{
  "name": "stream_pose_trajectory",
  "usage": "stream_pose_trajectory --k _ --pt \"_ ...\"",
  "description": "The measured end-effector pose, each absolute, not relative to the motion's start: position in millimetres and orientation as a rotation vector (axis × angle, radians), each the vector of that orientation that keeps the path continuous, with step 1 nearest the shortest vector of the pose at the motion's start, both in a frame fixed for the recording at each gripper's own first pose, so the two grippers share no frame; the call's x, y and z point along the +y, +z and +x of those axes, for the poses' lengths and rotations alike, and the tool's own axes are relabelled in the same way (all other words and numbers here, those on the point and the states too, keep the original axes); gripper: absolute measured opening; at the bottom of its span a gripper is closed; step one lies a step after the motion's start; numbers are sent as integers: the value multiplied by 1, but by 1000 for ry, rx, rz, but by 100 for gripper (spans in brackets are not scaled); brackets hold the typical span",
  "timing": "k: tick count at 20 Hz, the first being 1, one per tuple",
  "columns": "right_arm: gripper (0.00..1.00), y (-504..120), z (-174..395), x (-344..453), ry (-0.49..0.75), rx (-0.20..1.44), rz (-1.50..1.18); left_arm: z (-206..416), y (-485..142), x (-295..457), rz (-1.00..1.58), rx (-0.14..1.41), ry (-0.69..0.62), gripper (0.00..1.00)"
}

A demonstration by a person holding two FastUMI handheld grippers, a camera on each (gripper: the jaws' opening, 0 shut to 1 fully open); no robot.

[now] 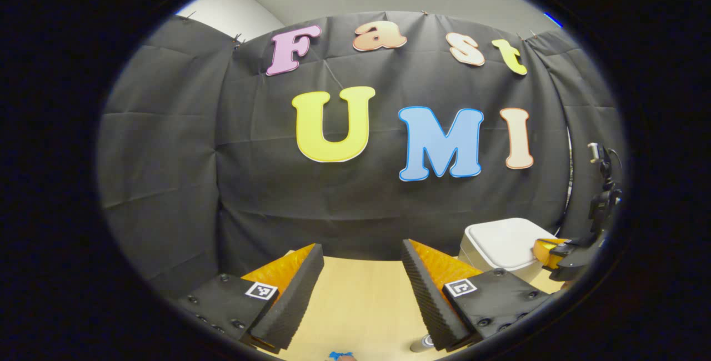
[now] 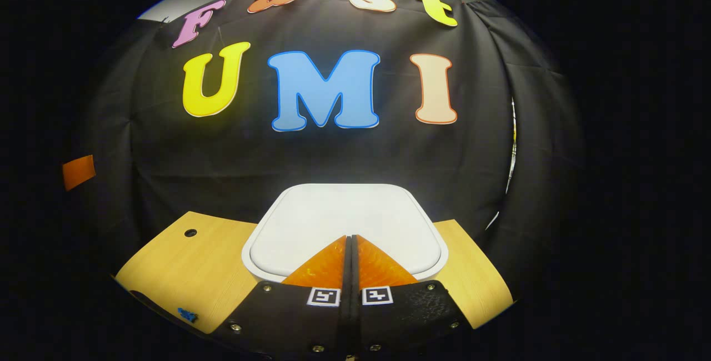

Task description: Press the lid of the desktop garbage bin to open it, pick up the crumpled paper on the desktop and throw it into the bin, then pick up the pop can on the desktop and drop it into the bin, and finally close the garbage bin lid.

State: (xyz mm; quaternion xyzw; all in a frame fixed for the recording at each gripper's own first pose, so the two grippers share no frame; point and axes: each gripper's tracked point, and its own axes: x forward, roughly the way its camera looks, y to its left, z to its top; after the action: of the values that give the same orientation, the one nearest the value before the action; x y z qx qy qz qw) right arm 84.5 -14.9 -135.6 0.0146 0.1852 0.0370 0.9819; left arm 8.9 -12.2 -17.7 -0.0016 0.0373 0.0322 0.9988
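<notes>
The white desktop bin (image 2: 344, 214) stands at the back of the wooden table with its lid down. My right gripper (image 2: 350, 237) is shut with nothing between its fingers, and its tips rest at the near edge of the lid. From the left gripper view the bin (image 1: 500, 241) is at the right, with the right gripper (image 1: 558, 252) over its lid. My left gripper (image 1: 362, 245) hangs open above the table, left of the bin. A silvery can top (image 1: 425, 342) peeks out beside its right finger at the bottom edge.
The light wooden table (image 2: 189, 264) has a small round hole (image 2: 190, 232) near its back left. A small blue thing (image 2: 188, 314) lies at the table's near left edge and also shows as a blue thing (image 1: 340, 355) below my left gripper. Black cloth walls close the back and sides.
</notes>
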Motion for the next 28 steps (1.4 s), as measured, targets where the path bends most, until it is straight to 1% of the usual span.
stream_pose_trajectory --k 3,4,14,19,23,25,28 --pt "0 -133 83 -16 87 384 51 8 -18 -9 5 70 72 100" --pt "0 -129 83 -17 86 381 68 7 -17 -9 6 69 72 94" --pt "0 -44 88 -23 90 194 105 2 -14 -21 4 56 39 94" --pt "0 -28 79 -22 97 166 119 -8 -14 -15 0 51 40 94" --pt "0 -20 68 -17 111 156 115 -13 -28 -4 -9 78 39 94" --pt "0 -17 62 -12 121 152 114 -14 -42 2 -19 101 36 100" --pt "0 -13 56 -8 131 149 112 -17 -65 12 -36 131 22 100"
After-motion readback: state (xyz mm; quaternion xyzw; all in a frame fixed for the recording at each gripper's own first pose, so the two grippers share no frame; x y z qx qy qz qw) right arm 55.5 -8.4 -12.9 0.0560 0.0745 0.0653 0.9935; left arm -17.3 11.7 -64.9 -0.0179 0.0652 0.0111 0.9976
